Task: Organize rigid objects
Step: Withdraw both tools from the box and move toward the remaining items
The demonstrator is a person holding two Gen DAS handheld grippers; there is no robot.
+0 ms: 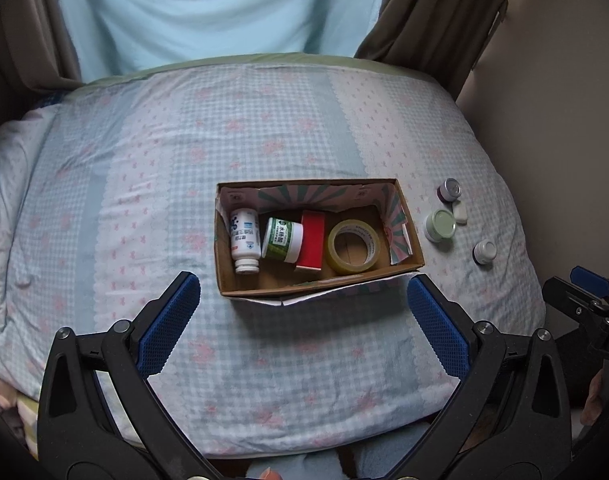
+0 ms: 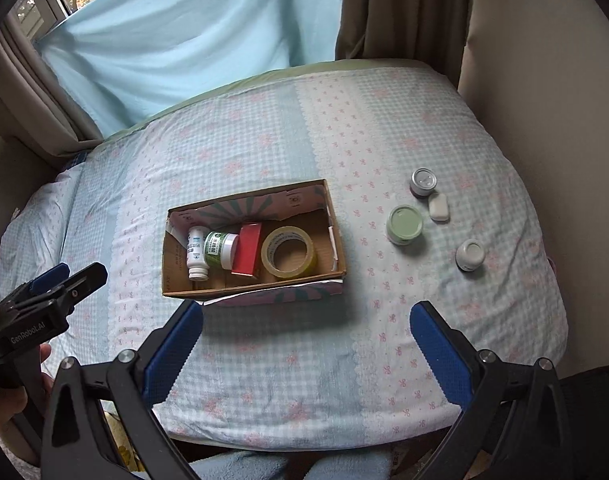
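A cardboard box (image 2: 176, 276) sits mid-bed on a checked quilt (image 2: 304, 360), already holding a white pill bottle (image 2: 196, 254), a green-labelled jar (image 2: 220, 250), a red carton (image 2: 246, 250) and a roll of clear tape (image 2: 288, 252), all lying close together on its floor. Four small items wait on the quilt to the right of the box, well apart from it: a silver-lidded jar (image 2: 423, 182) at the far end, a white eraser-like block (image 2: 439, 207) just beside it, a pale green-lidded jar (image 2: 404, 224), and a small white jar (image 2: 469, 255) nearest.

The left gripper (image 1: 304, 312) and the right gripper (image 2: 306, 344) both hover over the near edge of the bed, fingers spread wide and holding nothing.

The loose jars look light, stiff and smooth-walled, likely slippery on glossy lids, so a grip across the round body below the lid seems safest. The soft quilt may let them tip or roll if nudged. The right gripper appears better placed to reach them.
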